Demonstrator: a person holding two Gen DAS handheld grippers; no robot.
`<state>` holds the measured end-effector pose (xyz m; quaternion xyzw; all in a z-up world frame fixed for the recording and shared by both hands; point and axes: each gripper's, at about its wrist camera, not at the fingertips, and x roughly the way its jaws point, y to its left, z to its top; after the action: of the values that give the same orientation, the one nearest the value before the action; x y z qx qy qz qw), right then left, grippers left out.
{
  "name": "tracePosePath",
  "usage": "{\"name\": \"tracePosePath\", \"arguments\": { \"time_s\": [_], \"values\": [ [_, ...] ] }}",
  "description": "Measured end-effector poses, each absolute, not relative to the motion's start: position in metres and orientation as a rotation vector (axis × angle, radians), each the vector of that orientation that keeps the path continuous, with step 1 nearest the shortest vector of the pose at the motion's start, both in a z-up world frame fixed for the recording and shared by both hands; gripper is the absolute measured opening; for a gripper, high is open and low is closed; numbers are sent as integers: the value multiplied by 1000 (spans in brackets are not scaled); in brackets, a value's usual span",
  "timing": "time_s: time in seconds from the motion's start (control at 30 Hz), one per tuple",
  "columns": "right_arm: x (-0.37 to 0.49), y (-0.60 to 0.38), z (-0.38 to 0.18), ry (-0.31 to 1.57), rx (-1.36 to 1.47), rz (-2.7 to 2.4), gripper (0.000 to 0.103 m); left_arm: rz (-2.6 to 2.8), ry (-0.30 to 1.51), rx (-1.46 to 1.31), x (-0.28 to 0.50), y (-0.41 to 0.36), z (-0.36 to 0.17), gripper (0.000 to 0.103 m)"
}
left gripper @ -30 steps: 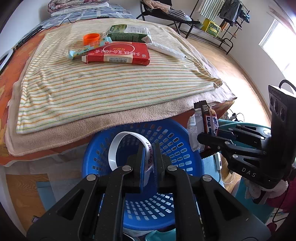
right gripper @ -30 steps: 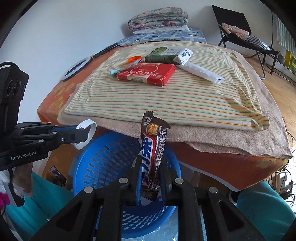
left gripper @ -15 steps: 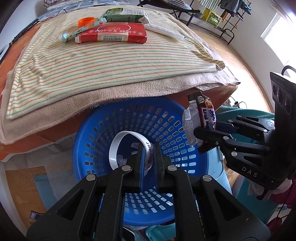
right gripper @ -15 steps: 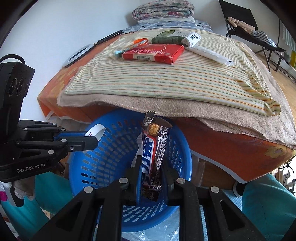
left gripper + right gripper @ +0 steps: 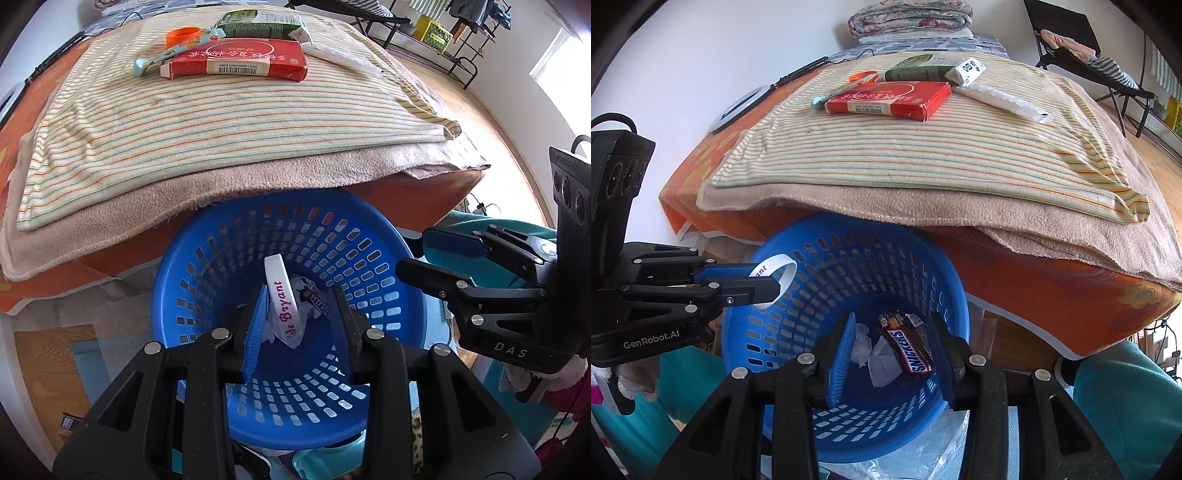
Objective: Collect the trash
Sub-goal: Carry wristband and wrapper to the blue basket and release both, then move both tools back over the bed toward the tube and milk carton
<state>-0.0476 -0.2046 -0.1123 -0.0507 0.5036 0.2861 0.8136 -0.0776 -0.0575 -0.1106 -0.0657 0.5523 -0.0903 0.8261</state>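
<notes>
Now, through the left wrist camera, the left hand-held gripper (image 5: 297,325) is seen spread wide where it was clamped half a second ago, and the white wristband (image 5: 284,299) it held is caught between the parted fingers above the blue basket (image 5: 229,243), seemingly falling. Through the right wrist camera, the right hand-held gripper (image 5: 892,354) is likewise opened wide and empty, the Snickers wrapper (image 5: 910,347) having been dropped among crumpled paper (image 5: 871,354) on the basket floor. Both pieces are judged delivered; the red box (image 5: 890,99) and other items on the bed (image 5: 923,162) remain.

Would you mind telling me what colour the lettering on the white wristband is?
Purple, on the white wristband; the left wrist view shows it best.
</notes>
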Motion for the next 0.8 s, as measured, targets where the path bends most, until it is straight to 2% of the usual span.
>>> {"name": "tracePosePath", "arguments": {
  "time_s": [0.07,0.13,0.2,0.5,0.8],
  "values": [
    [-47,-206,-112,1074,-104,602,50,-184,1169,-143,-77,-56,-109,42],
    [-45,-207,-112,1075,-102,594,55,-172,1164,-151,-77,-53,-109,59],
    [-45,-208,-111,1074,-101,586,61,-164,1159,-156,-77,-52,-109,64],
    [-42,-211,-110,1073,-97,548,81,-143,1165,-154,-74,-49,-109,64],
    [-38,-212,-109,1084,-93,543,87,-137,1138,-149,-64,-45,-95,64]
  ]
}}
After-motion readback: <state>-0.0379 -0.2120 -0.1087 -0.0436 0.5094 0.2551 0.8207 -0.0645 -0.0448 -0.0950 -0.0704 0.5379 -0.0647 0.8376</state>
